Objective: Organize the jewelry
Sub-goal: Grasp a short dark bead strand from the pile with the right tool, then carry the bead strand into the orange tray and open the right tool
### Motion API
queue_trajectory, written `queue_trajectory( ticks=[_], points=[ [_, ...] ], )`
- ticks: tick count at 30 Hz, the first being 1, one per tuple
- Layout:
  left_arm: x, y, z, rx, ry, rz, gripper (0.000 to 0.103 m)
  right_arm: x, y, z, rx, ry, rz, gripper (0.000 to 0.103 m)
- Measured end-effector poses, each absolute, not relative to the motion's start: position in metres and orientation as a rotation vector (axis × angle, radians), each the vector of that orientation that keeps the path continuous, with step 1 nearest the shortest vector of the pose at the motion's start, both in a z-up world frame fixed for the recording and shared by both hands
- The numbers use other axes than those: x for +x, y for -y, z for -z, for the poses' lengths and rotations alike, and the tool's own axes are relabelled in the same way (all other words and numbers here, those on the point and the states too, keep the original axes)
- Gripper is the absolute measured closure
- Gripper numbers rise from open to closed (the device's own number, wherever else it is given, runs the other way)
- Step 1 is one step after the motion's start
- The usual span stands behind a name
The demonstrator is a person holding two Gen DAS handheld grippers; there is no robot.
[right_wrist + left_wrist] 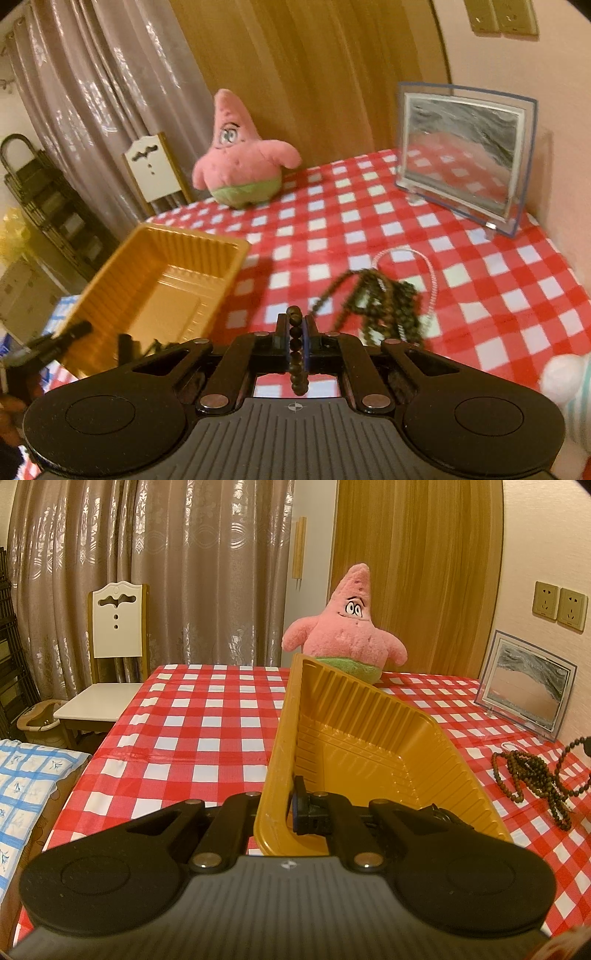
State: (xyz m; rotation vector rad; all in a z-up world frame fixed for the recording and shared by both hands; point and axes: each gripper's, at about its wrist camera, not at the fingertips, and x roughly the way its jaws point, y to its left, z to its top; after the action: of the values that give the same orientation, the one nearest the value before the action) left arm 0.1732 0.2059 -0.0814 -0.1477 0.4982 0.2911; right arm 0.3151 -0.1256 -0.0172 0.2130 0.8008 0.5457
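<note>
My left gripper (284, 805) is shut on the near rim of a golden plastic tray (369, 746) and holds it tilted above the red-checked table; the tray is empty. The tray also shows in the right wrist view (155, 280), at the left. My right gripper (295, 332) is shut on a dark bead necklace (380, 306), whose strand runs between the fingers while the rest hangs in a blurred bunch above the cloth. The necklace also shows in the left wrist view (532, 775), at the right. A thin pale bead strand (424, 266) lies on the cloth behind it.
A pink star plush (240, 162) stands at the table's far side. A clear framed picture (465, 155) stands at the right by the wall. A white chair (110, 657) sits at the table's left end. A white plush (565, 376) lies near right.
</note>
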Motion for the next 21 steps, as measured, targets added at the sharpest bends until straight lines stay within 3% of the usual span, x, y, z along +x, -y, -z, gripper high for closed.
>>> queue_trajectory(
  ticks=[21],
  points=[
    [0.173,-0.206,0.081,-0.145,-0.496,-0.29,0.098,0.327,0.043,0.011,0.294,-0.795,-0.757,0.097]
  ],
)
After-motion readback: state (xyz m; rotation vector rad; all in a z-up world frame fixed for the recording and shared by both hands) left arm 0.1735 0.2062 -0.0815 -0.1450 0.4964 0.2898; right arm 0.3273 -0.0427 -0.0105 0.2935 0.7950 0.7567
